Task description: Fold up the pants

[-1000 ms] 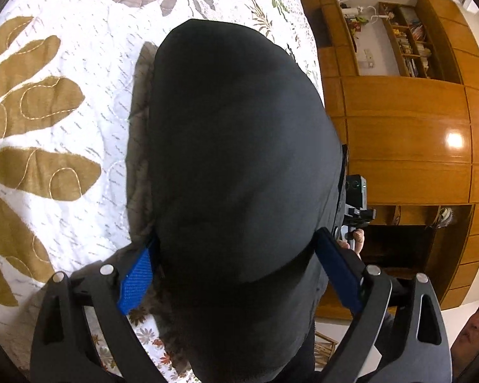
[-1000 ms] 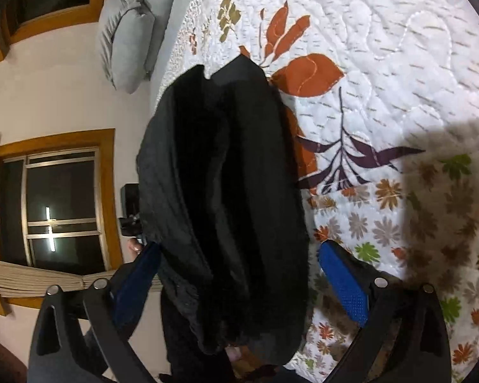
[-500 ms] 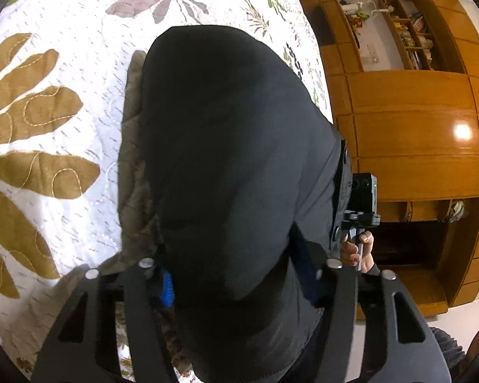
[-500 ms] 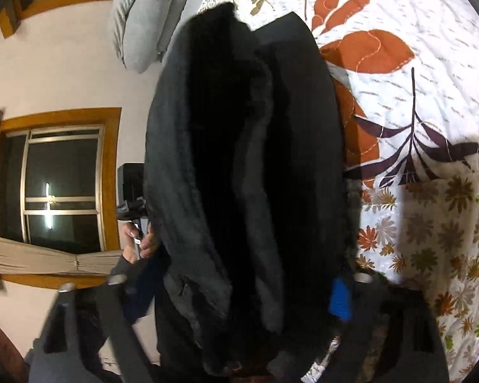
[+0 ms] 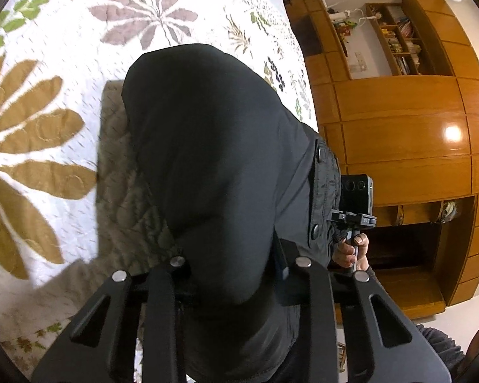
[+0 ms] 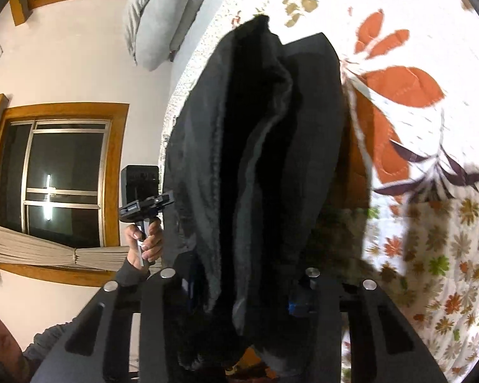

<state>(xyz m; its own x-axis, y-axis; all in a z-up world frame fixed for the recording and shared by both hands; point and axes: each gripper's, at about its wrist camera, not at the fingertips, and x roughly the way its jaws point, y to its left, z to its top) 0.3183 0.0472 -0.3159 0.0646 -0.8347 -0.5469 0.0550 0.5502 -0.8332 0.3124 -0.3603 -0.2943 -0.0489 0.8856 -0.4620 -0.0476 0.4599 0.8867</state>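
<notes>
Left gripper (image 5: 233, 265): both fingers pressed in against a thick bunch of the pants (image 5: 214, 166), clamped on the cloth.
Right gripper (image 6: 239, 281): fingers likewise closed in on the pants (image 6: 255, 159), a bit of blue pad (image 6: 295, 303) showing at the cloth's edge.
Pants: black to dark grey, soft and padded-looking, doubled into several layers. From the right wrist the layered edges hang as long vertical folds; from the left wrist a smooth rounded outer face shows, with two metal snaps (image 5: 320, 152) along a quilted edge. Held between the two grippers over the bed's quilt (image 5: 48, 63), white with leaf and flower print.
Hands: right hand (image 5: 351, 249) wrapped round its grip handle, camera block above; left hand (image 6: 145, 239) the same, dark sleeve at the wrist.
</notes>
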